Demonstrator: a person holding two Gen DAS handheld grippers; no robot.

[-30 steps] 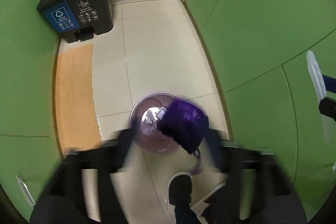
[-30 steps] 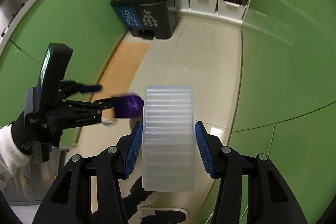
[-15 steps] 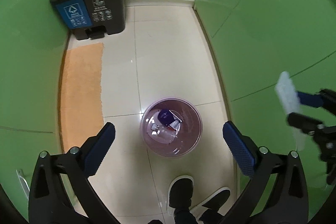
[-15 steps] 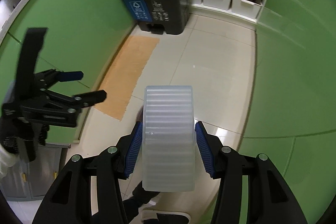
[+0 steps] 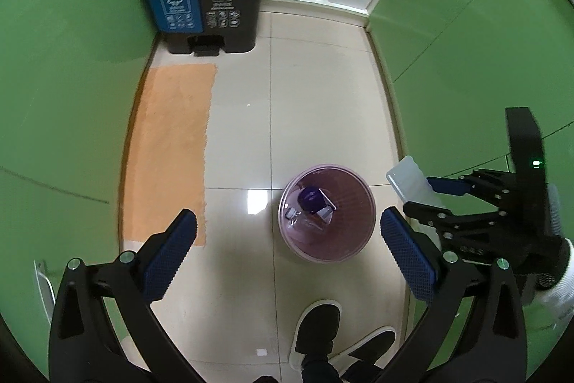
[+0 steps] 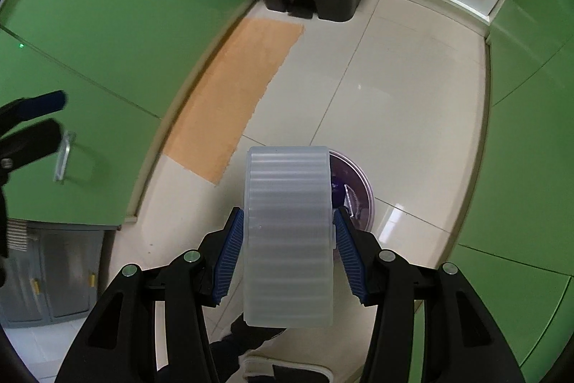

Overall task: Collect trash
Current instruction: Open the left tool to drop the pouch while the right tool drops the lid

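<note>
Centre the right tool (image 6: pixel 287 250), its jaws just loosening around the ribbed plastic container (image 6: pixel 287 232), over the purple bin (image 5: pixel 327 212) before release; left tool (image 5: pixel 287 257) stands wide open and empty.

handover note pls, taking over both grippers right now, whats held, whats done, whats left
Left gripper: open, empty, its fingers just spread after letting go.
Right gripper: translucent ribbed plastic container between its fingers, which have just begun opening, above the purple wastebasket.
Done: purple item and other scraps already lie in the wastebasket.
Left: drop the container in.
</note>
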